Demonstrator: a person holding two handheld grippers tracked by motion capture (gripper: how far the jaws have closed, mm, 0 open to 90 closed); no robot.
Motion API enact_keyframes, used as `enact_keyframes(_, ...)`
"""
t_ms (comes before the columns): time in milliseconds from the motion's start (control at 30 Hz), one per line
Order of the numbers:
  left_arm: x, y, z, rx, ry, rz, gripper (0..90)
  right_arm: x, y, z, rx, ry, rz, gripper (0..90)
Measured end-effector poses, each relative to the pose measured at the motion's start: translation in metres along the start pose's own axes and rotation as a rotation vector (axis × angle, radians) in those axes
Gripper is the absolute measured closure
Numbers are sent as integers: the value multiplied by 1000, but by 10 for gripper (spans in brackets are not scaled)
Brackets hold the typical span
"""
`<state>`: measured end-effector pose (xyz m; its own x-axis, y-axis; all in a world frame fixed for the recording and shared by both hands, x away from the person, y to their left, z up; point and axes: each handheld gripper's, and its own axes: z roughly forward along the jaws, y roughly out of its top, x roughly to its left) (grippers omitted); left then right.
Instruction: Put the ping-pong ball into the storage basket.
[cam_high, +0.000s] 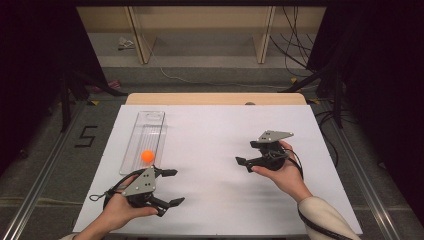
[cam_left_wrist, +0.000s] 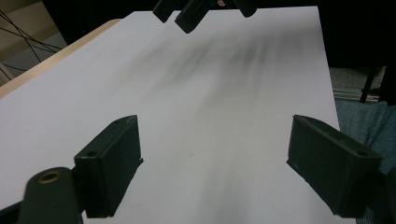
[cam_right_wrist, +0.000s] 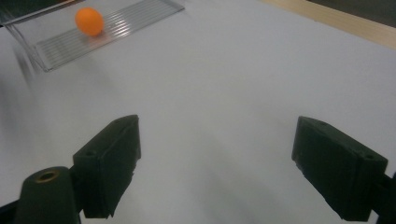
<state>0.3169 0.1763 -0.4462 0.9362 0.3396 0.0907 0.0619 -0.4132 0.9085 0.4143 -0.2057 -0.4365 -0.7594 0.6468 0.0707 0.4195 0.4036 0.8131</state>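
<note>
An orange ball rests near the front end of a clear ridged tray on the left of the white table. Just in front of the tray, my left gripper is held low, open, pointing right across the table with nothing between its jaws. My right gripper is on the right side, open and empty, and points left toward the tray. In the left gripper view the right gripper shows at the top edge.
A white sheet covers the table, whose wooden edge shows at the far side. A taped "5" marks the floor at left. Cables and stand legs lie beyond the table. The person's knee is at the right.
</note>
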Motion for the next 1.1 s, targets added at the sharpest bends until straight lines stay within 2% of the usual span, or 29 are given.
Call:
enact_keyframes(767, 1, 0, -1, -3, 6, 1, 168, -1, -21, -30, -8, -21, 25, 164)
enact_keyframes(1100, 1, 0, -1, -5, 8, 0, 169, 2, -27, -35, -13, -15, 31, 164)
